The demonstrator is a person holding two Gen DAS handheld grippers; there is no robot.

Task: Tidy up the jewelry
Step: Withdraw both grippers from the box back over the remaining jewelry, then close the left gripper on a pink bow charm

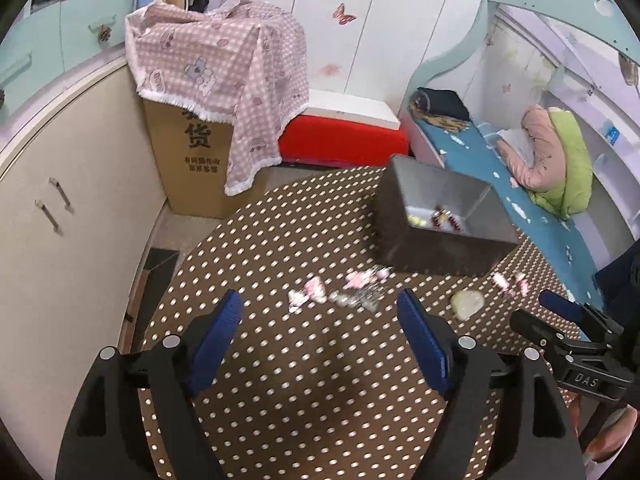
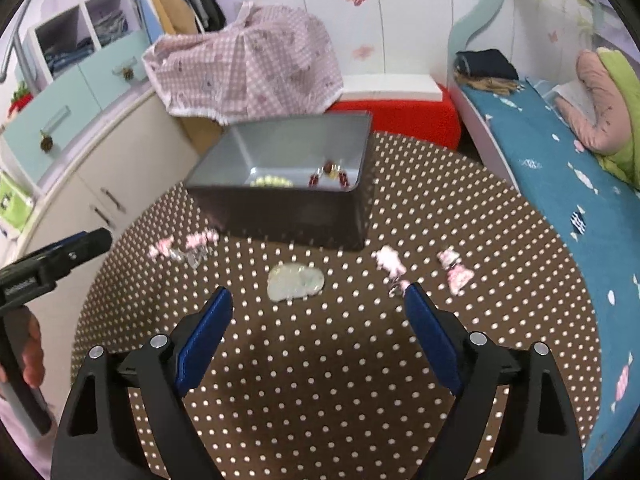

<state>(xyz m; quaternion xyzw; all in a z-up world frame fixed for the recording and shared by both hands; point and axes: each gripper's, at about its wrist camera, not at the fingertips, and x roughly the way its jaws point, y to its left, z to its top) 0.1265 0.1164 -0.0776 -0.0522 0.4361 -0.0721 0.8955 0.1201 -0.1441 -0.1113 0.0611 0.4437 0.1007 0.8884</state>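
A grey open box stands on the round polka-dot table and holds a pale green bracelet and red earrings. On the table lie pink hair clips, more pink clips, and a pale jade pendant. My left gripper is open and empty, just short of the left clips. My right gripper is open and empty, just short of the pendant; it also shows in the left wrist view.
The brown dotted table stands between a cream cabinet on the left and a blue bed on the right. Behind it are a cardboard box under pink checked cloth and a red stool.
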